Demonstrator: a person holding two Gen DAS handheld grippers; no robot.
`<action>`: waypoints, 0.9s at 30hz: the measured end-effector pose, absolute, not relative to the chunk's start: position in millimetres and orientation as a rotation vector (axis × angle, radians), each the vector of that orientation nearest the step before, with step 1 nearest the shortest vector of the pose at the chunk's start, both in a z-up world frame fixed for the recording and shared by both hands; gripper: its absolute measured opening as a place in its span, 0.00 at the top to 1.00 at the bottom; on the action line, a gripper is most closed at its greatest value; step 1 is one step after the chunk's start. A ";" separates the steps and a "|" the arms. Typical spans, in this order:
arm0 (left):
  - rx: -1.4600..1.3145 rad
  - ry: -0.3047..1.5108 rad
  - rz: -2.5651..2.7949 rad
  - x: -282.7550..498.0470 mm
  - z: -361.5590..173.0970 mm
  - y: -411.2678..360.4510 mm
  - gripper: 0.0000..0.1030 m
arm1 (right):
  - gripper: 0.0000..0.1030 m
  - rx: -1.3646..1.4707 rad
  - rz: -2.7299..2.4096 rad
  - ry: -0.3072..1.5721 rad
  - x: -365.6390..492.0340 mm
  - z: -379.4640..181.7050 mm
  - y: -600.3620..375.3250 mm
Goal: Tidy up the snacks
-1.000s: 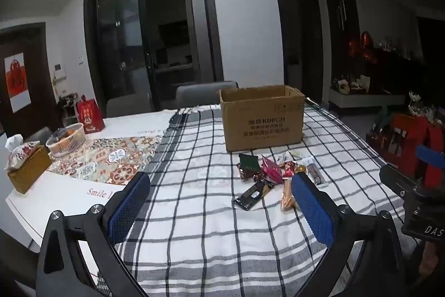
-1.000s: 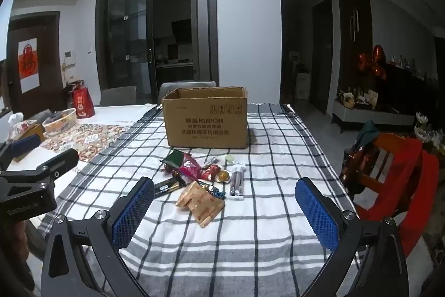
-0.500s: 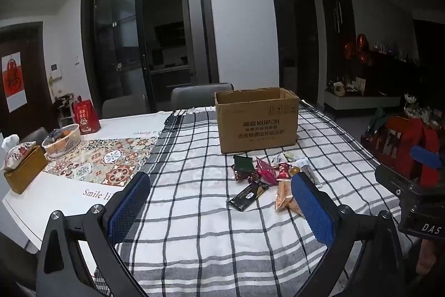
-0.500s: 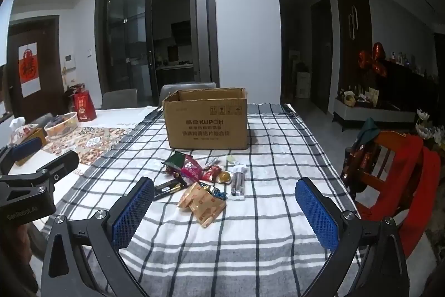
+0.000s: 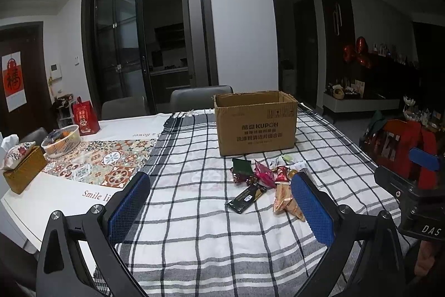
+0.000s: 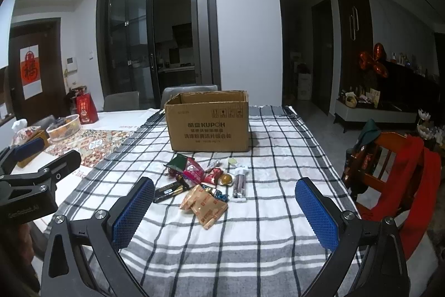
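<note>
Left wrist view: the left gripper (image 5: 219, 209) hovers above the checked tablecloth (image 5: 194, 213) with its jaws spread wide and nothing between them. The snack pile (image 5: 264, 180) lies on the tabletop at about 1 o'clock from the jaws, just in front of the open cardboard box (image 5: 256, 123) at 12 o'clock. A dark chocolate bar (image 5: 246, 195) sits at the pile's near edge, tan wafer packets (image 5: 283, 198) just beside it. The right gripper (image 5: 417, 185) shows at 3 o'clock. A white basket (image 5: 61, 140) and a tissue box (image 5: 23, 167) stand at 10 o'clock.

Right wrist view: the right gripper (image 6: 225, 209) also hovers with its jaws wide apart and empty. The snack pile (image 6: 205, 183) lies at 12 o'clock, the cardboard box (image 6: 208, 121) beyond it. The left gripper (image 6: 33, 174) shows at 9 o'clock.
</note>
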State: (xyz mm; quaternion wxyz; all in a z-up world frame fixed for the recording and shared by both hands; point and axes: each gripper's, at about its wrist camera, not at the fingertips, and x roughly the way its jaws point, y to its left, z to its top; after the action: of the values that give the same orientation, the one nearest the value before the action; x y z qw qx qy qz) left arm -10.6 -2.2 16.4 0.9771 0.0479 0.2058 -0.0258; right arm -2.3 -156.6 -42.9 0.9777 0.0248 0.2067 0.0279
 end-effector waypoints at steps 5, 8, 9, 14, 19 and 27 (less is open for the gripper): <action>0.094 0.412 -0.052 -10.2 16.2 -2.3 0.00 | 0.01 0.048 0.057 0.418 -1.8 -42.0 -155.6; 0.094 0.409 -0.051 -10.4 17.1 -2.3 0.00 | 0.01 0.050 0.057 0.418 -1.9 -42.2 -156.3; 0.094 0.408 -0.051 -10.8 17.0 -2.1 0.00 | 0.01 0.050 0.057 0.418 -1.9 -42.7 -156.8; 0.093 0.407 -0.051 -11.2 16.6 -2.3 0.00 | 0.01 0.050 0.063 0.418 -2.7 -40.4 -155.9; 0.094 0.404 -0.050 -11.2 16.8 -3.0 0.00 | 0.01 0.046 0.061 0.412 -3.6 -38.7 -153.5; 0.094 0.403 -0.049 -11.4 17.1 -2.4 0.00 | 0.01 0.049 0.061 0.412 -3.5 -38.7 -153.7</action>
State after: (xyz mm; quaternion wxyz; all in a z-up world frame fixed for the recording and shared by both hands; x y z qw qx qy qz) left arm -11.4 -2.4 17.1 0.9784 0.0466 0.2001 -0.0241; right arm -3.5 -153.7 -38.7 0.9781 0.0242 0.2046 0.0304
